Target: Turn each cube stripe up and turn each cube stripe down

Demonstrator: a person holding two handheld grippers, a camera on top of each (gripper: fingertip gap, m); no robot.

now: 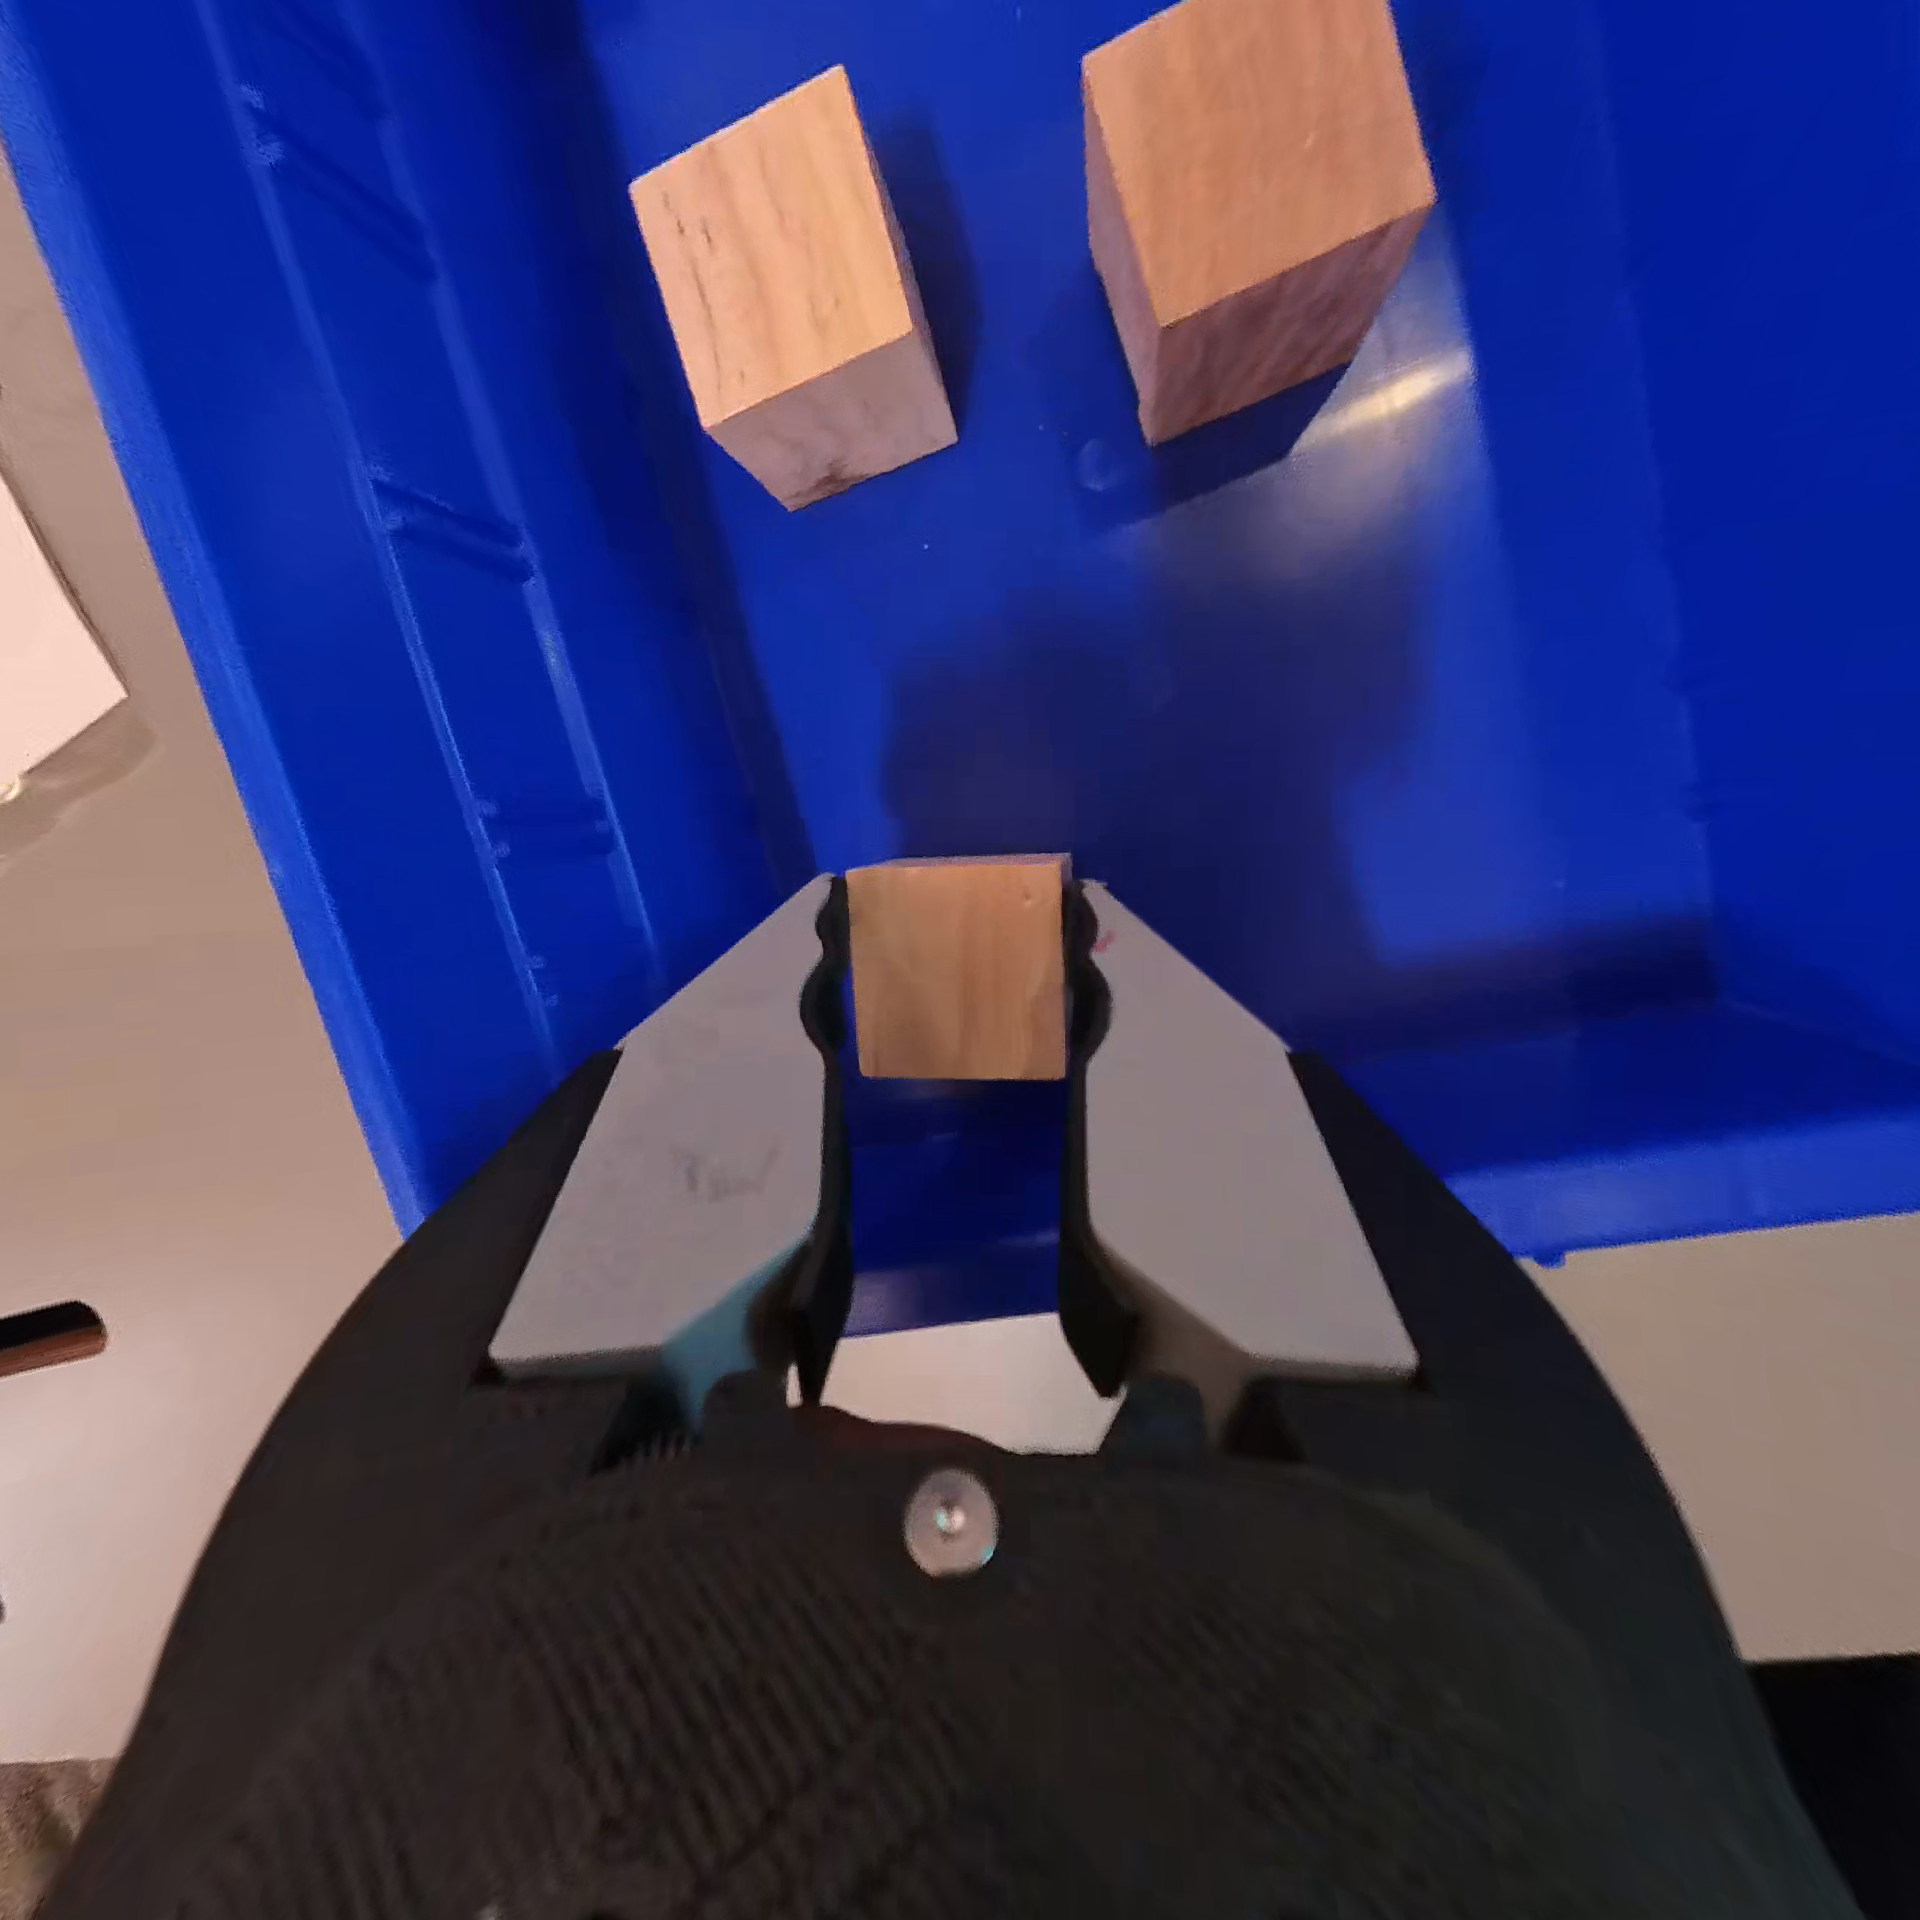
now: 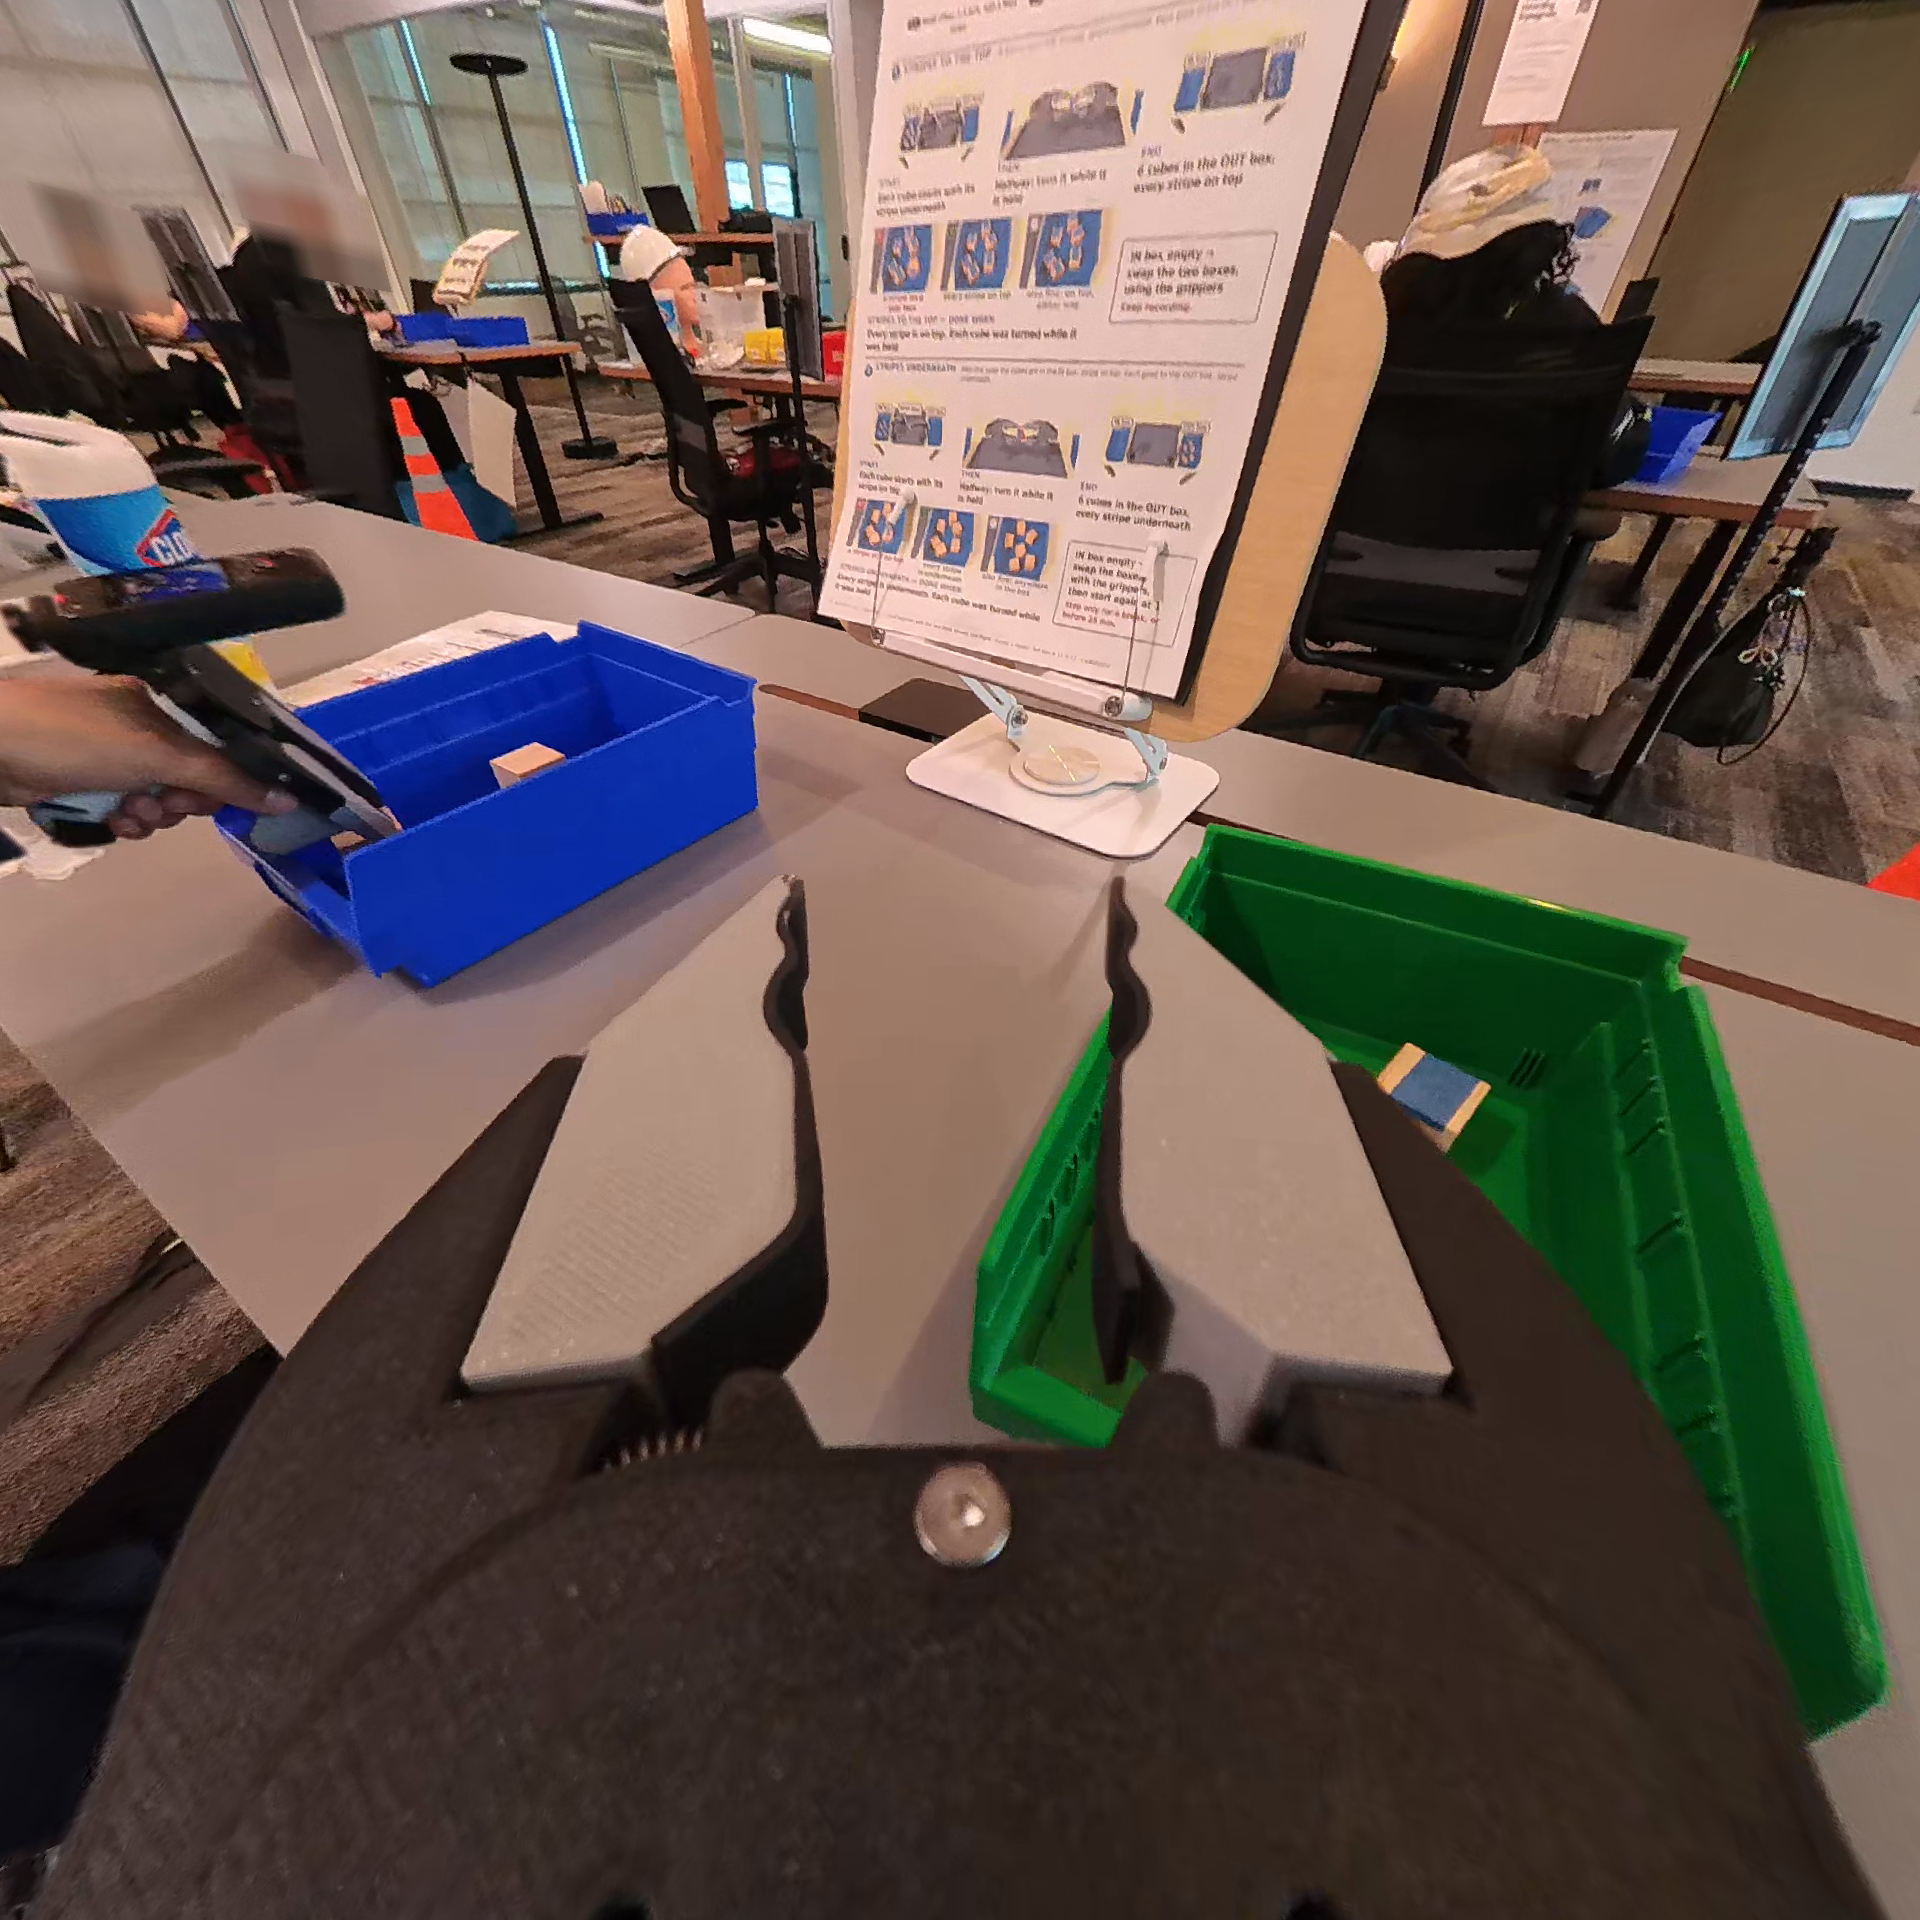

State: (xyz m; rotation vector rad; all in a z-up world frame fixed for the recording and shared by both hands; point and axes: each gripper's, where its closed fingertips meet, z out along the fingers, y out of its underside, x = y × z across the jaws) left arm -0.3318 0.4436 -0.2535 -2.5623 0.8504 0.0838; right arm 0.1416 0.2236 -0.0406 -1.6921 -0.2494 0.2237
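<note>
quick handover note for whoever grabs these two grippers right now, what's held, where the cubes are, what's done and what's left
Left gripper: shut on a wooden cube, held over the blue bin; no stripe shows on its visible face.
Right gripper: open, empty, hovering over the grey table between the bins.
Blue bin: two more cubes, one at left and one at right, no stripe showing on their visible faces.
Green bin: one cube with its blue stripe up; the rest of the bin is hidden.
Left: turn the held cube, likely place it in the green bin, then the two others.
</note>
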